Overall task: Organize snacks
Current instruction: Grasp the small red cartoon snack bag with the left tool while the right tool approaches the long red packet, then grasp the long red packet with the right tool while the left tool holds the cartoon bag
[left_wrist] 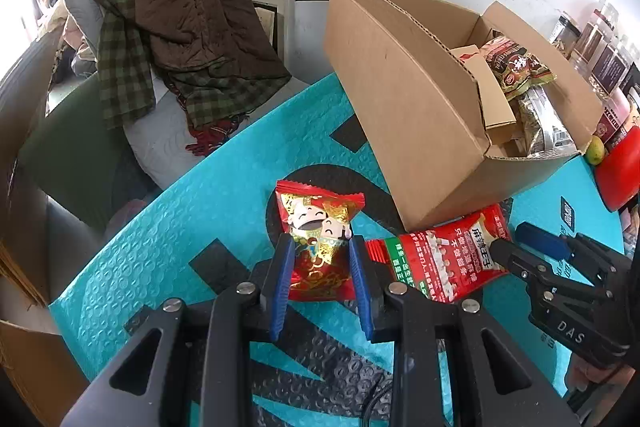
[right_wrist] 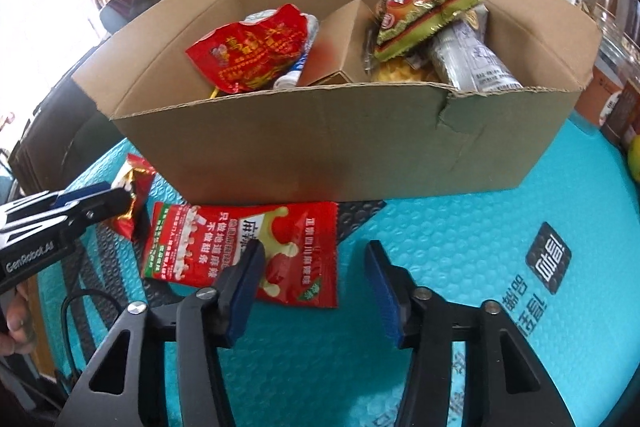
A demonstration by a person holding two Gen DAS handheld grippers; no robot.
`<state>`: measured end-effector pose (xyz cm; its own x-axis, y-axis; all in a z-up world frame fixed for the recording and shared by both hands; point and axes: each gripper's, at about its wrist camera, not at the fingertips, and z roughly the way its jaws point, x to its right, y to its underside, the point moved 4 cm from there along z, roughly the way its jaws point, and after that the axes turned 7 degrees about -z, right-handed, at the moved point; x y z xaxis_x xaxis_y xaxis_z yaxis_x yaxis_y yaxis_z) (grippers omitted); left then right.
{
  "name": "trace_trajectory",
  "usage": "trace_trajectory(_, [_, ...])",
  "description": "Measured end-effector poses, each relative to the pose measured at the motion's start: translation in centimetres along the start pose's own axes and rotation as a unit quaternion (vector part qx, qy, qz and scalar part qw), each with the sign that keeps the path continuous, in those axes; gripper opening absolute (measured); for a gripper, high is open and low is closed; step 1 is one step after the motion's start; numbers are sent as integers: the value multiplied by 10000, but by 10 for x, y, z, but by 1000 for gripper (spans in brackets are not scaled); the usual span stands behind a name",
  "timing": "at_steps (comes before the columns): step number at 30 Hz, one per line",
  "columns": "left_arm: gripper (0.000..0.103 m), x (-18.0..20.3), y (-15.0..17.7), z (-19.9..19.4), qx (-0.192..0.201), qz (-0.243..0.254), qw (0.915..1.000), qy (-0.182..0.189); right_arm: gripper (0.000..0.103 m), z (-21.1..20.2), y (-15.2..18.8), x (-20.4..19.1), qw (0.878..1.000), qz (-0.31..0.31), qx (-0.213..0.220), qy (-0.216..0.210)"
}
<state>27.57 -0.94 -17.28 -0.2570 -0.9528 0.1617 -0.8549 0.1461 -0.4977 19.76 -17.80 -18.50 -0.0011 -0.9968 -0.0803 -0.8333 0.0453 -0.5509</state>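
Note:
A red and gold snack packet (left_wrist: 316,223) sits between the blue pads of my left gripper (left_wrist: 320,241), which is shut on its sides. The right wrist view shows the same packet (right_wrist: 134,187) pinched at my left gripper's (right_wrist: 124,197) tip. A flat red packet with white lettering (left_wrist: 444,259) lies on the mat by the open cardboard box (left_wrist: 400,87). My right gripper (right_wrist: 314,247) is open just above that packet (right_wrist: 224,239). Its left finger is over the packet and its right finger over bare mat. In the left wrist view my right gripper (left_wrist: 516,243) reaches in from the right.
The box (right_wrist: 320,147) holds several snack bags, among them a red one (right_wrist: 256,51) and a green one (right_wrist: 424,7). A teal bubble mat (right_wrist: 460,227) covers the table. Jars (left_wrist: 600,47), a green fruit (left_wrist: 595,151) and a red object (left_wrist: 620,175) stand at the right. Clothes are piled on a chair (left_wrist: 180,39) behind.

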Motion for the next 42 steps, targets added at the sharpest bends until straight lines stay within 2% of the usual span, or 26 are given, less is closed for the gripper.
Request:
trace_trajectory(1, [33,0,0,1,-24,-13,10000,-2,41,0,0,-1,10000,-5,2,-3])
trace_trajectory(4, [34,-2,-1,2,-89,-88,9999,42,34,-1,0,-6,10000,-21,-41,-76])
trace_trajectory(8, [34,-3,0,1,-96,-84,9999,76,33,-8,8,-12,9998,-79,-148,-117])
trace_trajectory(14, [36,0,-3,5,-101,110,9999,52,33,-18,24,-32,9983,-286,-280,-413])
trace_trajectory(16, [42,0,-4,8,-169,143,9997,72,33,-21,28,-35,9979,-271,-334,-490])
trace_trajectory(19, [43,-4,-3,21,-479,44,9988,103,33,-25,30,-33,9978,-235,-352,-502])
trace_trajectory(21, [43,-7,-4,16,-220,-44,9996,186,39,-27,29,-30,9984,-325,-330,-335])
trace_trajectory(22, [43,-8,-3,16,-199,-74,9996,203,54,-28,28,-29,9985,-378,-305,-256])
trace_trajectory(24, [41,-10,-1,14,-159,-111,9995,261,66,-31,24,-31,9983,-513,-191,-176])
trace_trajectory(25, [40,-10,0,12,-133,-72,9996,236,66,-31,22,-32,9979,-602,-157,-204])
trace_trajectory(28, [40,-9,4,7,-119,-26,9997,223,77,-30,12,-36,9953,-921,-87,-276])
trace_trajectory(32, [40,-12,11,-3,-110,-72,9998,177,77,-18,-3,-50,9881,-1485,-27,-404])
trace_trajectory(38, [40,-22,20,-10,-229,-275,9992,150,80,-5,-16,-64,9731,-2105,-67,-935])
trace_trajectory(42, [40,-24,26,-16,-233,-414,9988,89,80,7,-17,-70,9623,-2541,-211,-950])
